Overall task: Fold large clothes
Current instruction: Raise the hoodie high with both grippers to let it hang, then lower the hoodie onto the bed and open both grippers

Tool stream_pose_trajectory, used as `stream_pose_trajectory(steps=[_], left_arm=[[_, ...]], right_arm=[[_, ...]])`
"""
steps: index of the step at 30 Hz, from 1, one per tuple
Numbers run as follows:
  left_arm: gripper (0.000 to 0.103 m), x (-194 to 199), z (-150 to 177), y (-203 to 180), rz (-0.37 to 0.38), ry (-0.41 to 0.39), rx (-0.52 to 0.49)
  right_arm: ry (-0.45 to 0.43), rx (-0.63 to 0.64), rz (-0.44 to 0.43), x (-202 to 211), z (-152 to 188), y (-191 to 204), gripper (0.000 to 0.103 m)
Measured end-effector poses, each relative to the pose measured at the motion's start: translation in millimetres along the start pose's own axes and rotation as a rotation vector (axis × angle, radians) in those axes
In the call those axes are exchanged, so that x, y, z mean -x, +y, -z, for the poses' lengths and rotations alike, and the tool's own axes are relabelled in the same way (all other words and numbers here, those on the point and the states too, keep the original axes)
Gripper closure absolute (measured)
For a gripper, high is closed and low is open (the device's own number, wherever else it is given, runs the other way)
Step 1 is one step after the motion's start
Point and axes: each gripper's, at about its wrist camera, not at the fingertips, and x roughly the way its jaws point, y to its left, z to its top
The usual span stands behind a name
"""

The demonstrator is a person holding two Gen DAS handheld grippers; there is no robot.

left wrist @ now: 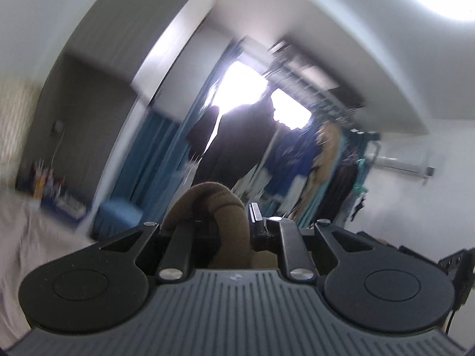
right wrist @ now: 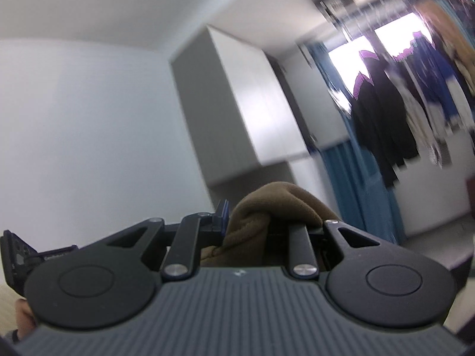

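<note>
A window (left wrist: 240,89) glares at the far end of the room, with dark clothes (left wrist: 234,145) hung in front of it and a blue curtain (left wrist: 142,160) to its left. Well short of the window, raised level with it, the brown garment (left wrist: 213,204) bunches in both claws. It looks like thick, soft fleece, light and floppy, best taken by an edge or corner. The left claw (left wrist: 221,222) is nearly closed, pinching a fold; the right claw (right wrist: 264,222) likewise clamps brown cloth.
</note>
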Motion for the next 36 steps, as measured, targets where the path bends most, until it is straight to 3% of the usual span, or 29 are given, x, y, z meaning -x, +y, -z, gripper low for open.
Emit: stream_pose_trajectory(steps=[7,10,13,18,24,28,32,33,34,36], left_arm=[[0.083,-172.1,94.6,147.6,-0.166,0.136,0.087],[0.083,-239.2,142.0,209.5,-0.214,0.194,0.071],[0.083,-302.1,190.4,266.5,-0.243,0.278,0.078],[0.083,-390.9,267.4,333.8,-0.265,0.402,0.019],[0.082,-449.1,322.5,376.8,-0.321,0.482,-0.011],[0.082,-451.0,343.0,396.7,-0.347,0.504,0.012],[0.082,-442.7,333.5,389.2,-0.334,0.502,0.025],[0.075,-438.2,328.4,382.7,-0.333,0.506,0.016],[0.057,-433.7,321.5,375.6,-0.322,0.515,0.015],[0.029,-424.1,312.3,363.8,-0.269,0.536,0.046]], right_arm=[[0.164,-0.021,0.132,-136.8,109.8,-110.2,0.079],[0.221,-0.058,0.181,-194.5,157.7,-155.6,0.079],[0.288,-0.115,0.231,-255.0,221.4,-217.3,0.079],[0.411,-0.167,0.311,-305.8,308.1,-296.3,0.079],[0.536,-0.277,0.346,-304.6,389.1,-344.6,0.079],[0.569,-0.246,0.358,-312.3,406.1,-342.9,0.078],[0.584,-0.213,0.358,-315.1,402.3,-334.8,0.078],[0.584,-0.22,0.357,-313.1,402.5,-334.6,0.078],[0.587,-0.225,0.359,-312.4,400.3,-332.9,0.078],[0.593,-0.235,0.36,-312.6,395.8,-331.6,0.077]])
